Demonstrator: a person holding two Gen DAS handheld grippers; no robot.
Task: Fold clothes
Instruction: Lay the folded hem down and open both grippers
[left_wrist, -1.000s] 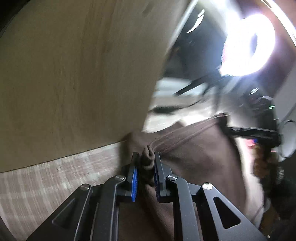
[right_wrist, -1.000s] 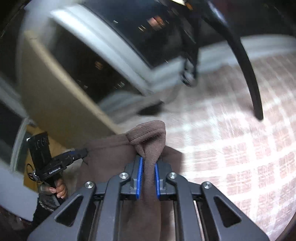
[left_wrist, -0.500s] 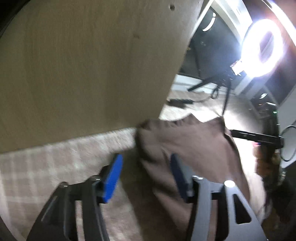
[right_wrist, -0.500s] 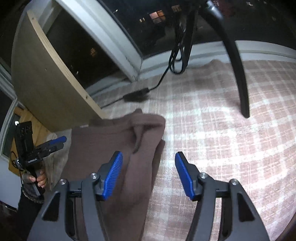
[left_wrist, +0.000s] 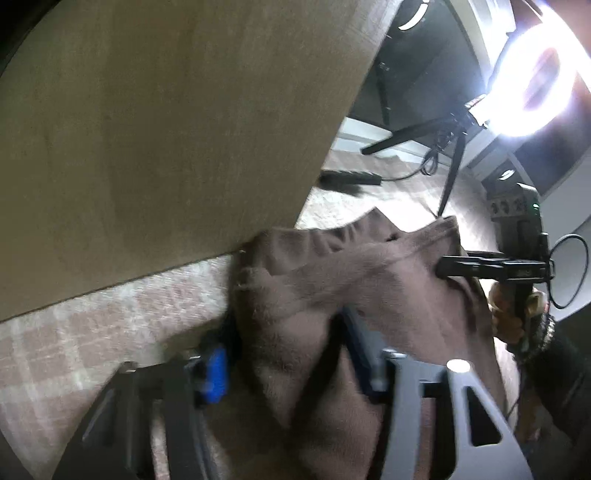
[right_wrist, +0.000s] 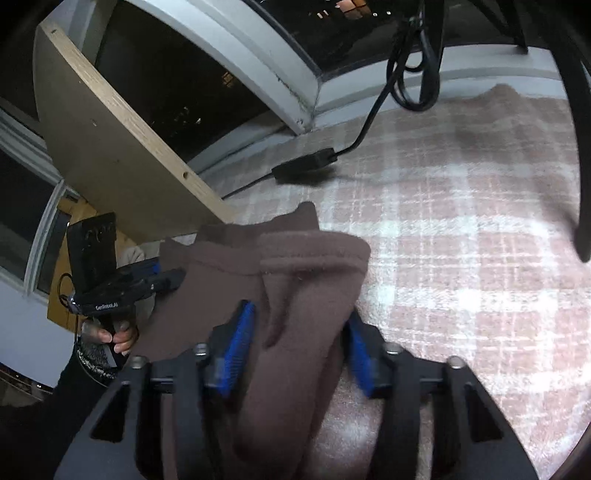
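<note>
Brown garment between both grippers' spread fingers

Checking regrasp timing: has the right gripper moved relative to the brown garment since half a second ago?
Yes. The right gripper has advanced toward the window sill; its open fingers now straddle the brown garment, whose fold previously lay ahead of them.

The brown garment covers the left gripper's right pad and runs past the bottom edge. Motion blur smears this gripper; contact between pads and cloth cannot be confirmed. The right gripper's right pad is partly hidden behind cloth.
</note>
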